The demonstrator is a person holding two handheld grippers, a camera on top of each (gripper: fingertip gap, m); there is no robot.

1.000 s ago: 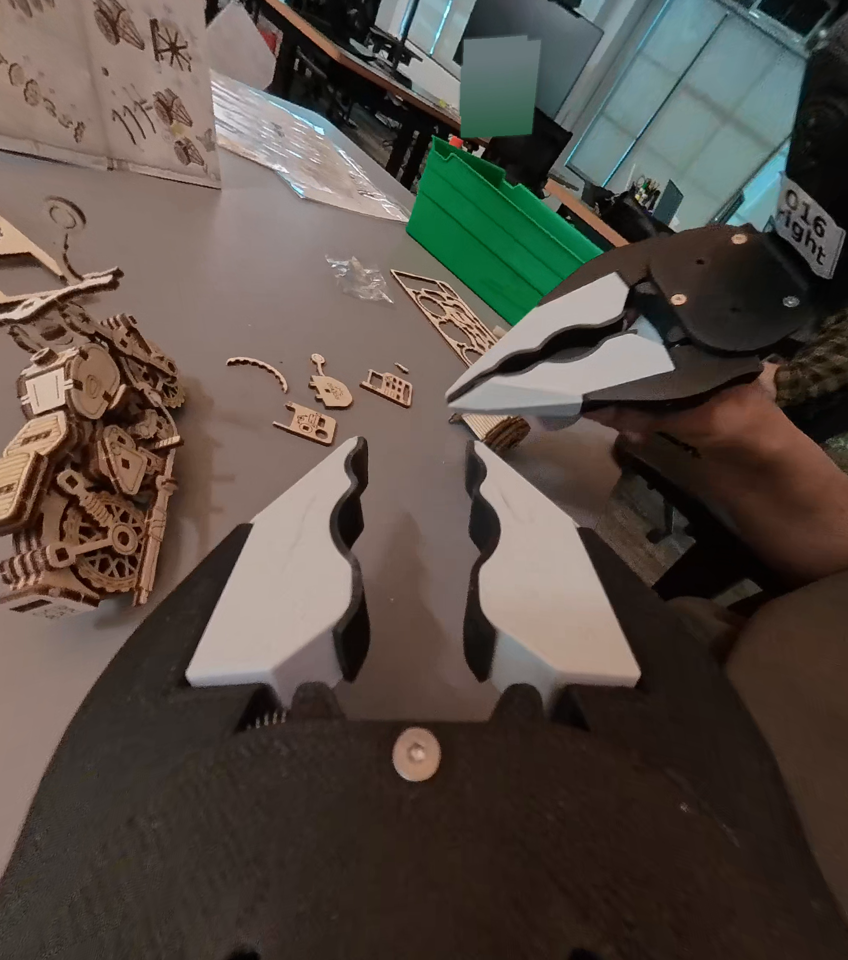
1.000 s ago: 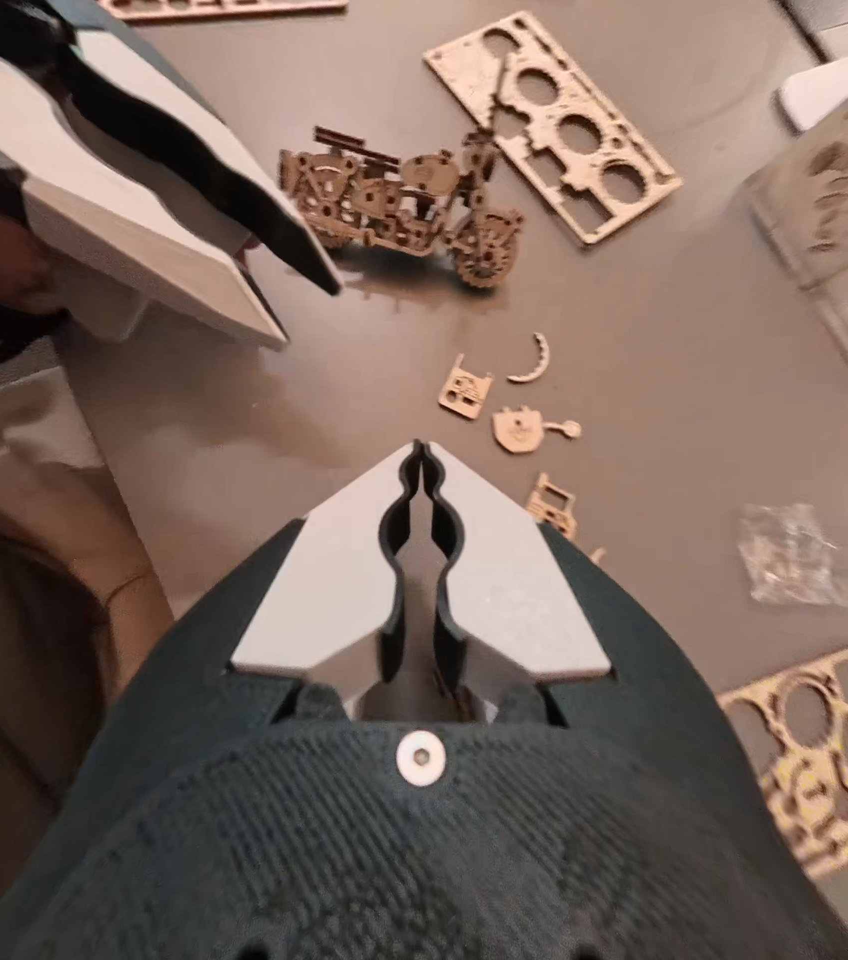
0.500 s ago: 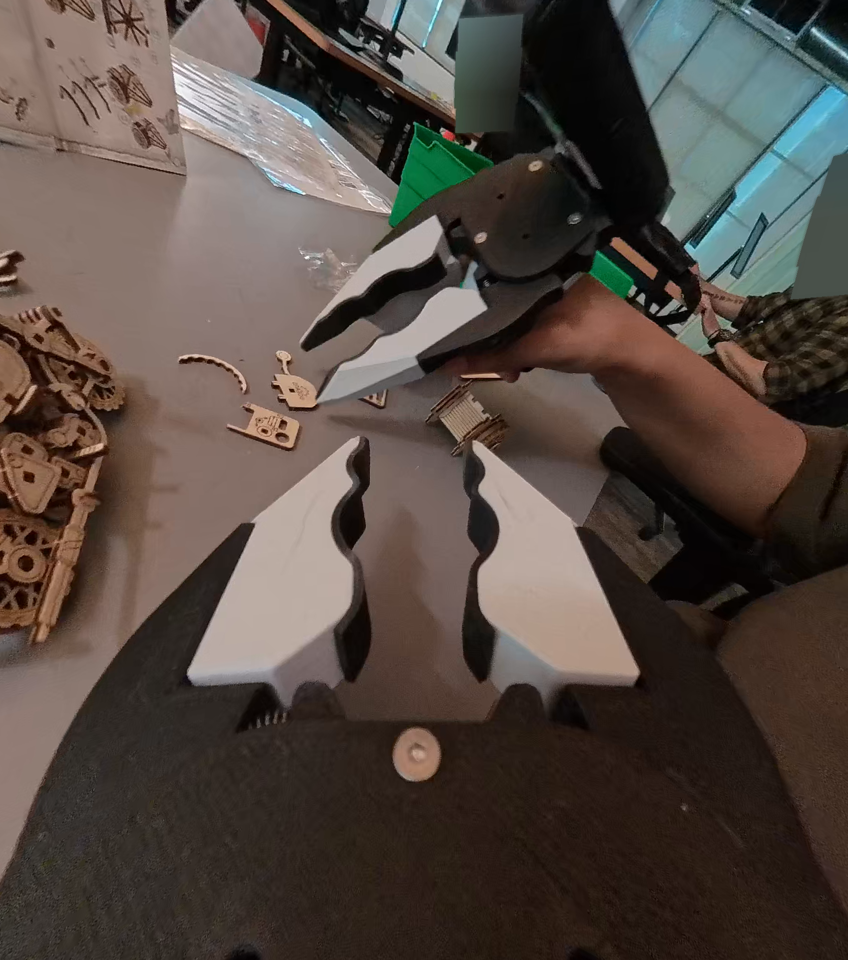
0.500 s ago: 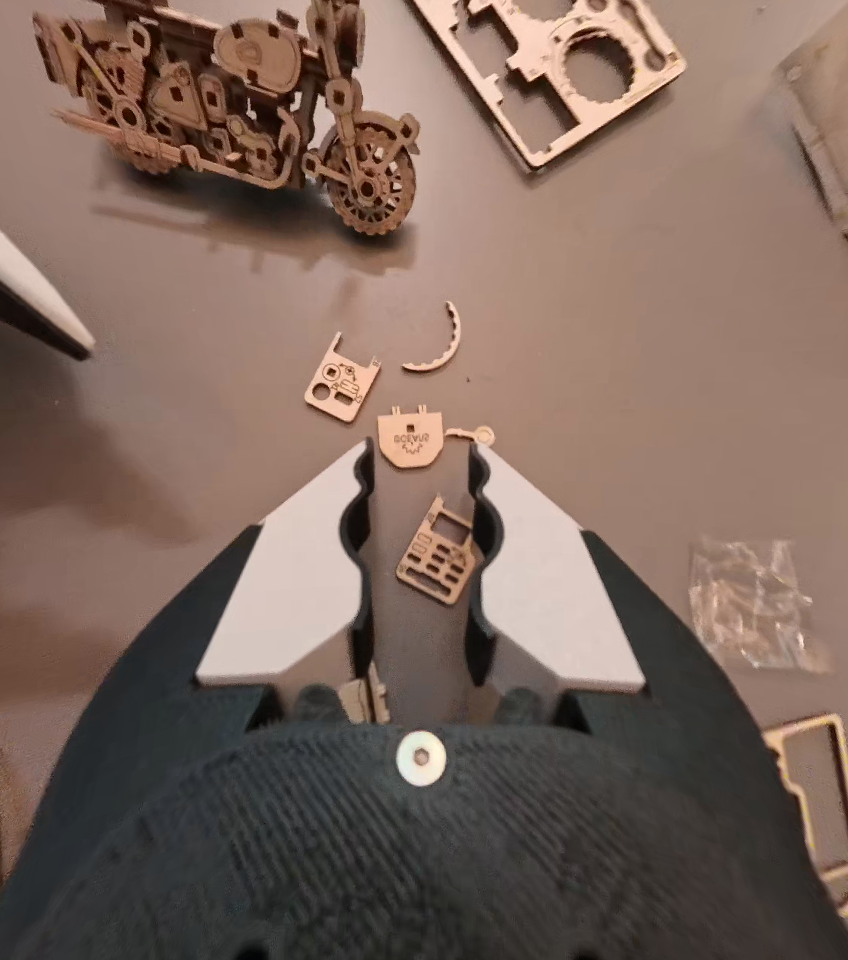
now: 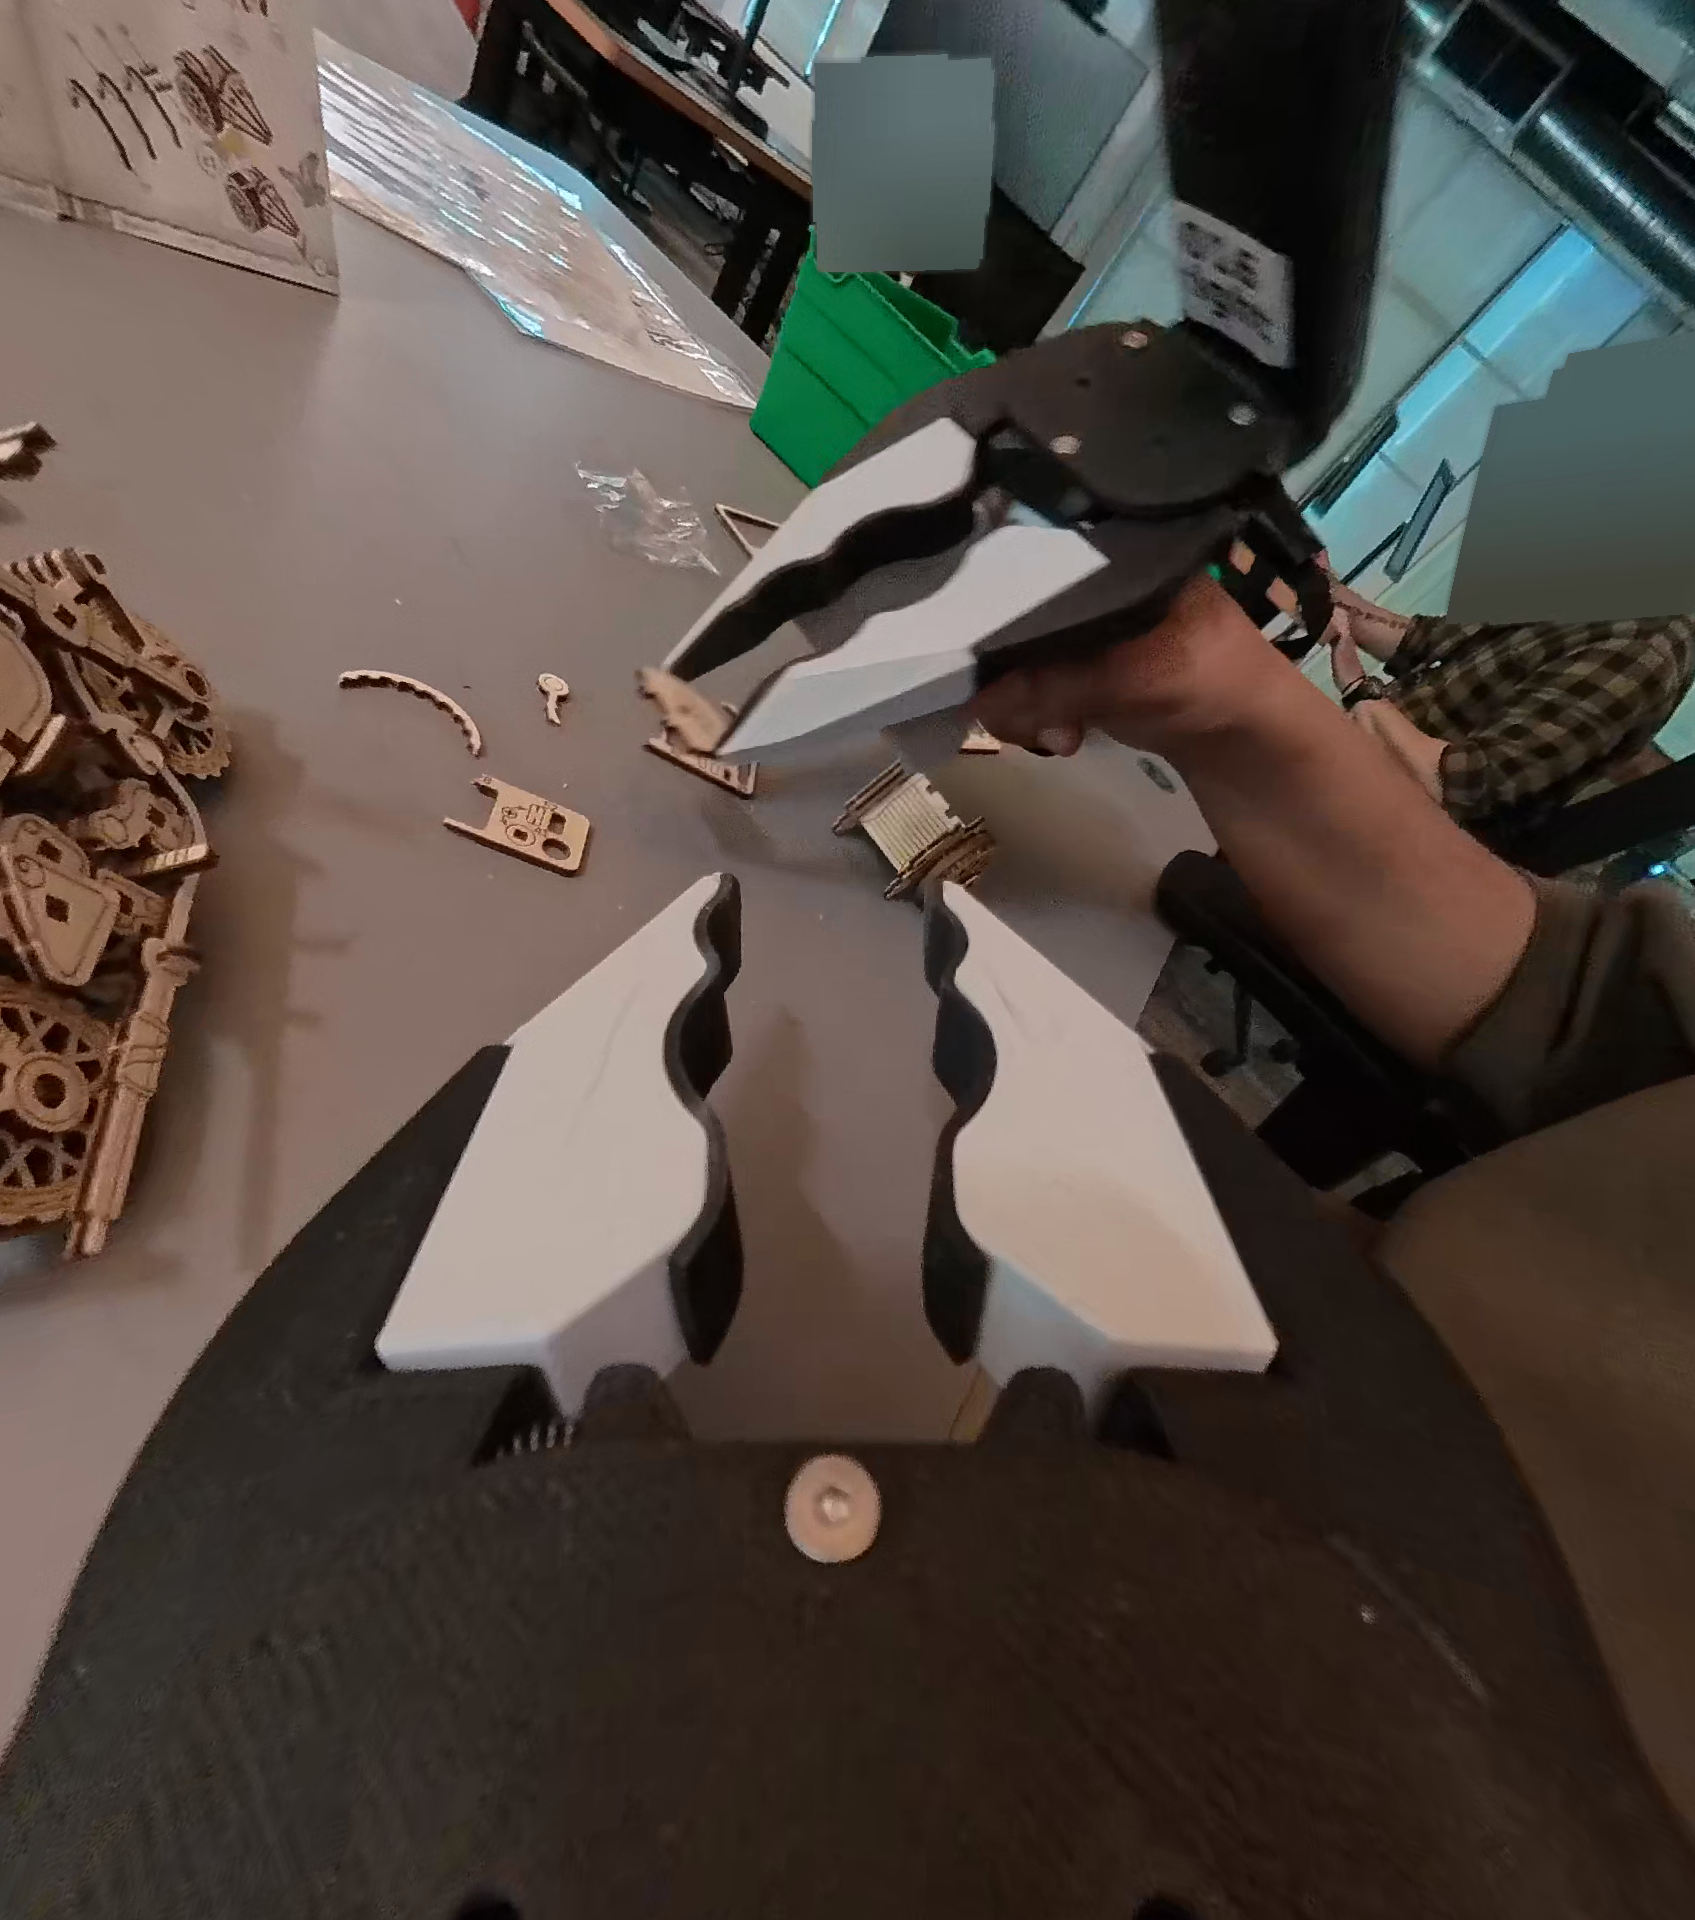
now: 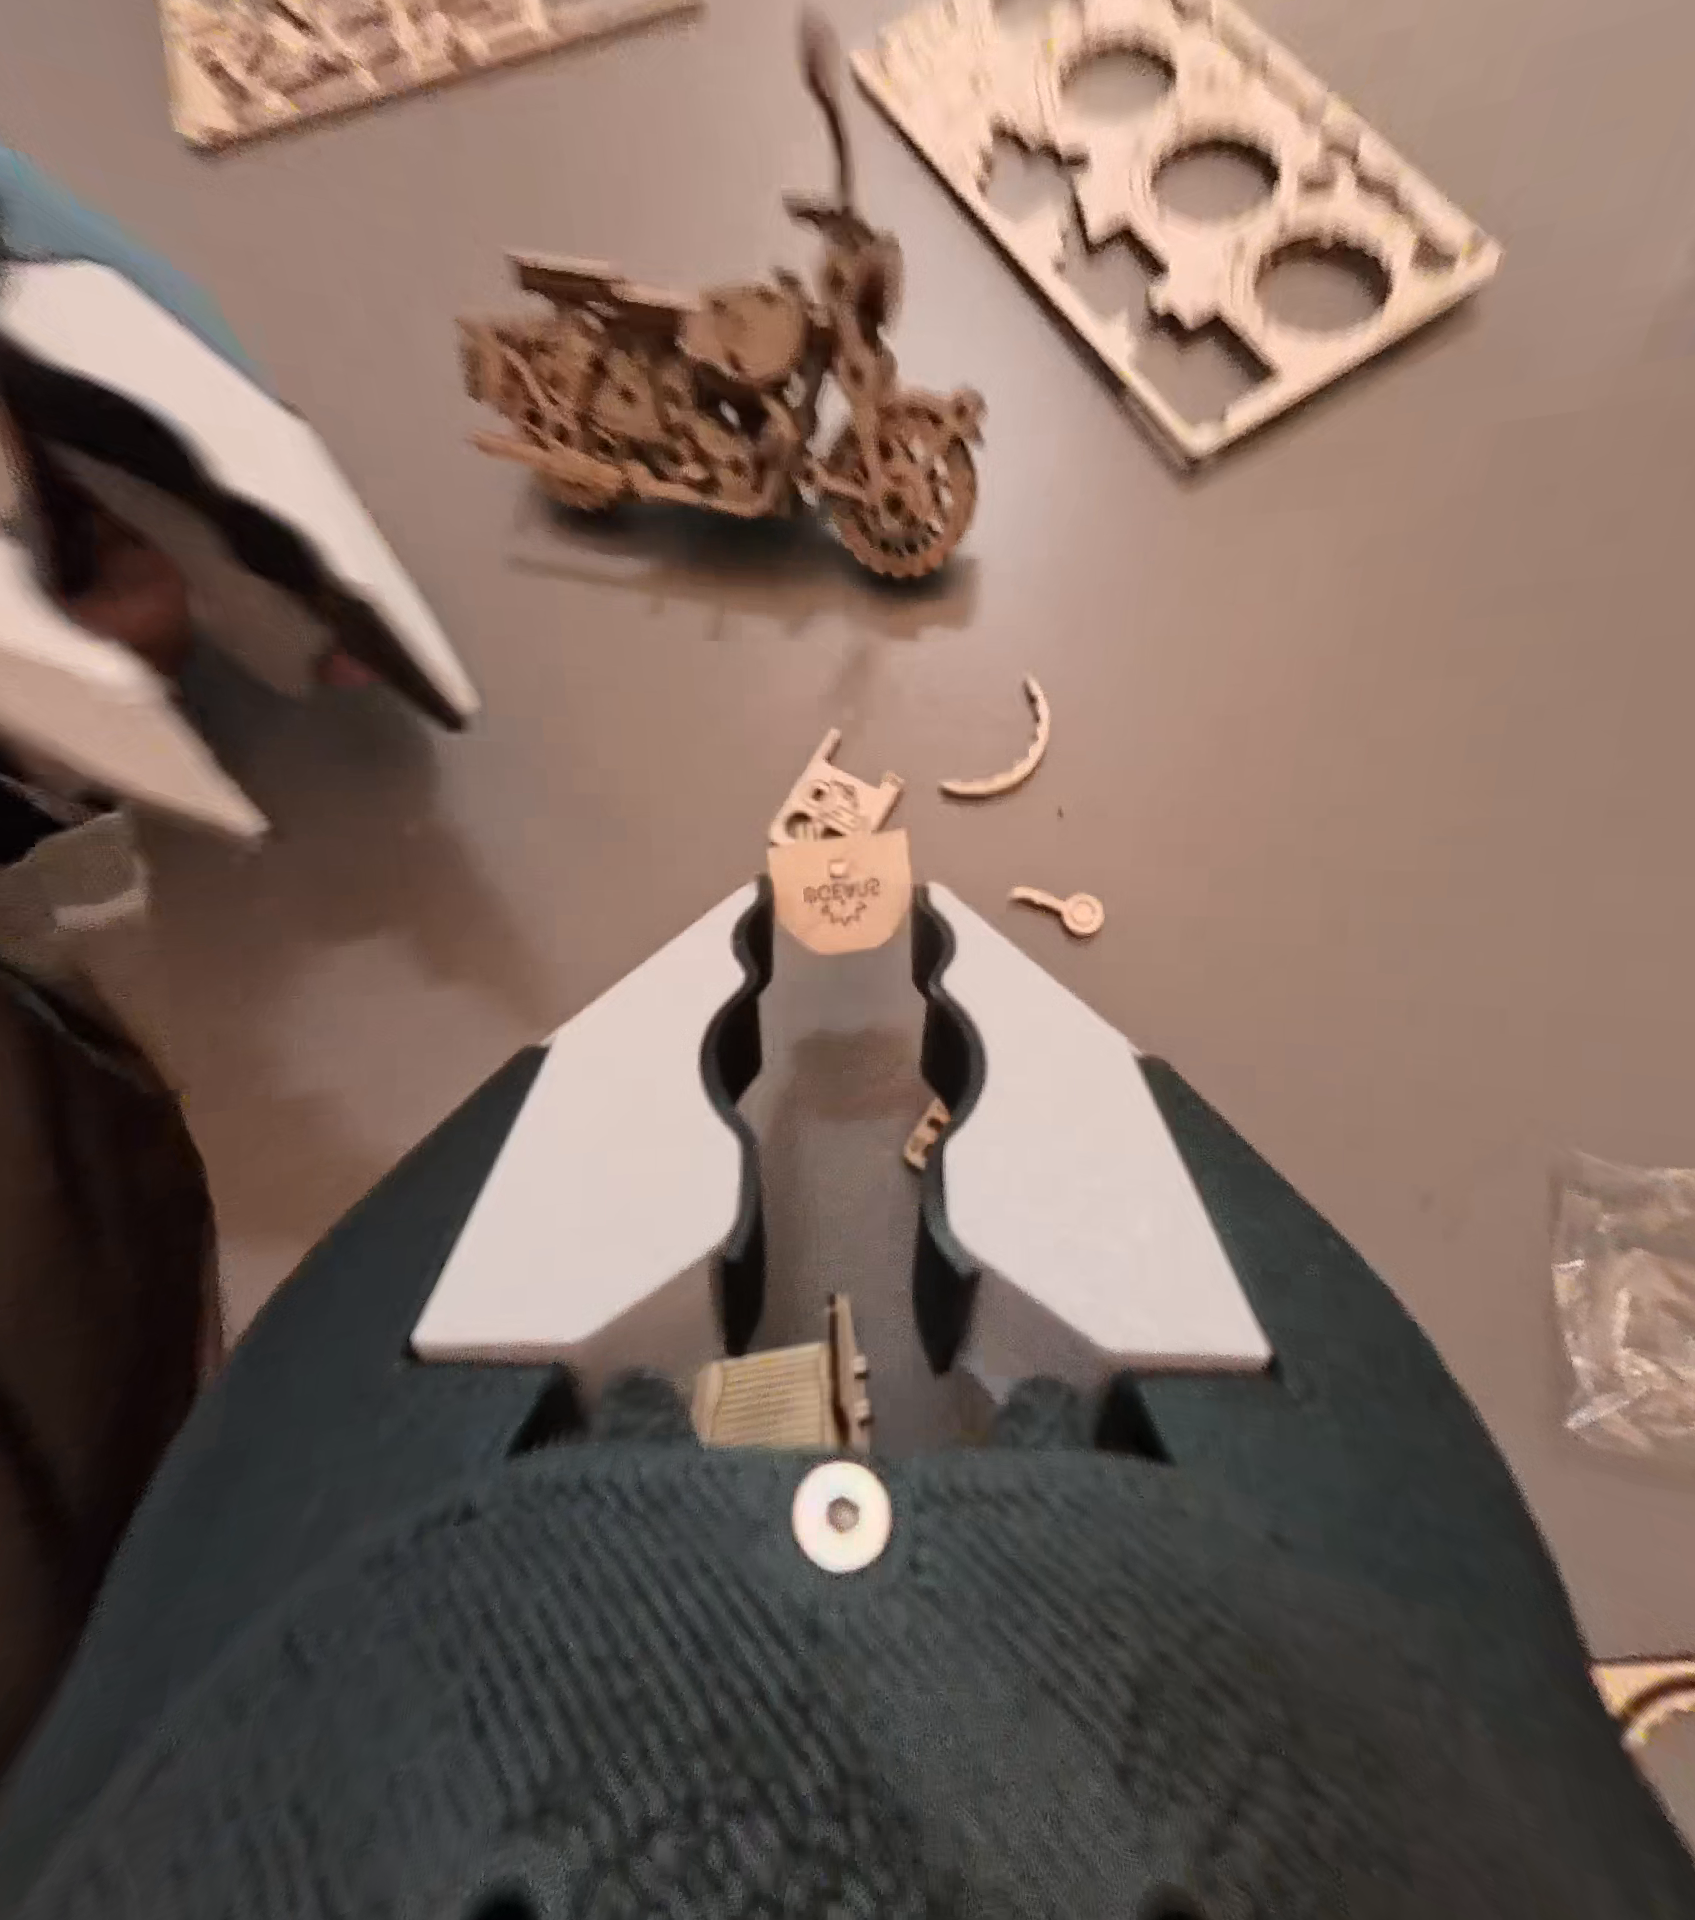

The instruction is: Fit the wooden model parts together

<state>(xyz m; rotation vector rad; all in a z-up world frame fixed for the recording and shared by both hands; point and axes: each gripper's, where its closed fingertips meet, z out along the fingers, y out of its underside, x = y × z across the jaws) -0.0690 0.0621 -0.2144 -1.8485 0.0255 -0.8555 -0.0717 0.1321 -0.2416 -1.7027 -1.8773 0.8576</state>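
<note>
Pick step: your right gripper (image 6: 838,909) has its fingers clamped on the shield-shaped wooden piece (image 6: 841,902), lifted off the counter (image 6: 1342,727). Left gripper (image 5: 830,904) hangs released, empty. Next: carry it to the motorcycle model (image 6: 718,405), align tabs carefully.

Table (image 5: 386,488): smooth matt grey with a faint sheen. Motorcycle model (image 6: 718,405) and shield-shaped part (image 6: 838,896): pale laser-cut plywood, dark burnt edges (same for the cut-out sheet (image 6: 1175,218)). Right gripper (image 6: 838,914): 2 smooth matt white plastic fingers, black wavy pads, rough layered black printed body, 1 shiny metal screw (image 6: 841,1517). Small bag (image 6: 1684,1309): crinkly glossy clear plastic. Bin (image 5: 853,364): glossy green plastic.
</note>
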